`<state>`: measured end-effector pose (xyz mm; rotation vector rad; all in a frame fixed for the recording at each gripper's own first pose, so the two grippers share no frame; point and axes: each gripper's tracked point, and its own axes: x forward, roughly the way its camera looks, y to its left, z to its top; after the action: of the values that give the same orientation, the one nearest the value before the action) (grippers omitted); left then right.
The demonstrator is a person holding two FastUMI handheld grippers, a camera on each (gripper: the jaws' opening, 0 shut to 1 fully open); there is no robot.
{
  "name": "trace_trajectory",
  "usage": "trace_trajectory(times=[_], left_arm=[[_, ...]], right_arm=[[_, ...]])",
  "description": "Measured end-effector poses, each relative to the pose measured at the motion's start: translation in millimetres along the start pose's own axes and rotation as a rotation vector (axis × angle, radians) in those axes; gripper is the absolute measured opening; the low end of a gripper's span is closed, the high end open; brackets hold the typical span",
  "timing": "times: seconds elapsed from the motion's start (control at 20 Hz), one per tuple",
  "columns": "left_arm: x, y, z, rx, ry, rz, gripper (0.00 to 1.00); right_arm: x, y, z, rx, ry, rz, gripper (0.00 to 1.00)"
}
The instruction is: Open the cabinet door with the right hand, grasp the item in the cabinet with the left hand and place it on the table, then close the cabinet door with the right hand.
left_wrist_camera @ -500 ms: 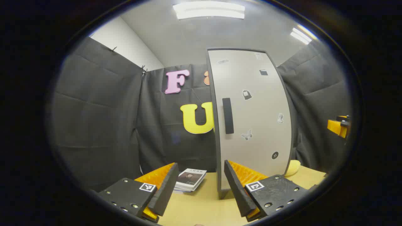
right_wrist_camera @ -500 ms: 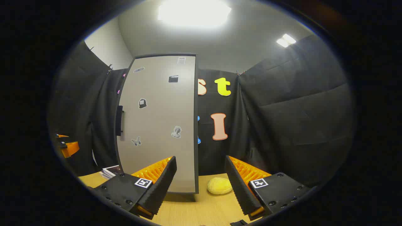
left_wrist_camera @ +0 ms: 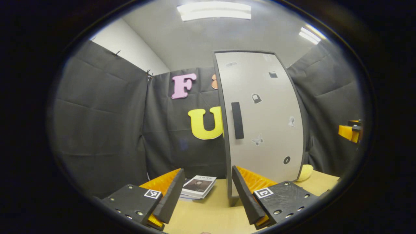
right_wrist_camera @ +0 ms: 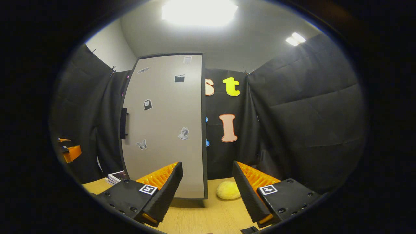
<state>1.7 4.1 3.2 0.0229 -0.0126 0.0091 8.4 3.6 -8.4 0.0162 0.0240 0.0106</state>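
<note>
A tall grey cabinet [left_wrist_camera: 263,120] with stickers on its closed door stands on the wooden table [left_wrist_camera: 208,214]. Its black vertical handle [left_wrist_camera: 237,120] is on the door's left edge. In the right gripper view the cabinet [right_wrist_camera: 165,126] rises at the left of centre, with the handle [right_wrist_camera: 123,123] at its far left edge. My left gripper [left_wrist_camera: 206,198] is open, low over the table just in front of the cabinet, holding nothing. My right gripper [right_wrist_camera: 208,195] is open too, set back from the cabinet's right corner. The inside of the cabinet is hidden.
A small stack of books [left_wrist_camera: 198,187] lies on the table left of the cabinet, also seen as books [right_wrist_camera: 115,177] in the right gripper view. A yellow sponge-like lump [right_wrist_camera: 228,190] sits right of the cabinet, its edge [left_wrist_camera: 305,172] peeking out behind it. Black cloth walls surround the table.
Both views have shifted slightly; the cabinet sits a touch higher in the right gripper view. The door stays closed and both grippers stay open.
</note>
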Motion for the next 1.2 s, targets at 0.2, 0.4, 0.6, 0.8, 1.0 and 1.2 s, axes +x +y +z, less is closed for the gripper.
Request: trace_trajectory(times=[0.2,0.4,0.6,0.8,1.0,1.2], left_arm=[[1,-1,2,0.004,-0.009,-0.003,0.88],[0,1,0,0.007,-0.011,-0.002,0.87],[-5,12,-4,0.019,-0.005,0.016,0.88],[-10,37,-5,0.027,-0.008,0.051,0.88],[-17,60,-11,0.026,-0.001,0.086,0.87],[-29,86,-15,0.04,0.007,0.12,0.88]], right_arm=[[1,2,-1,0.002,0.006,0.007,0.97],[5,11,1,0.007,0.014,0.028,0.97],[15,30,8,0.009,0.018,0.063,0.98],[27,56,21,0.009,0.018,0.117,0.98],[43,89,36,0.014,0.019,0.179,0.98],[60,128,51,0.01,0.014,0.241,0.98]])
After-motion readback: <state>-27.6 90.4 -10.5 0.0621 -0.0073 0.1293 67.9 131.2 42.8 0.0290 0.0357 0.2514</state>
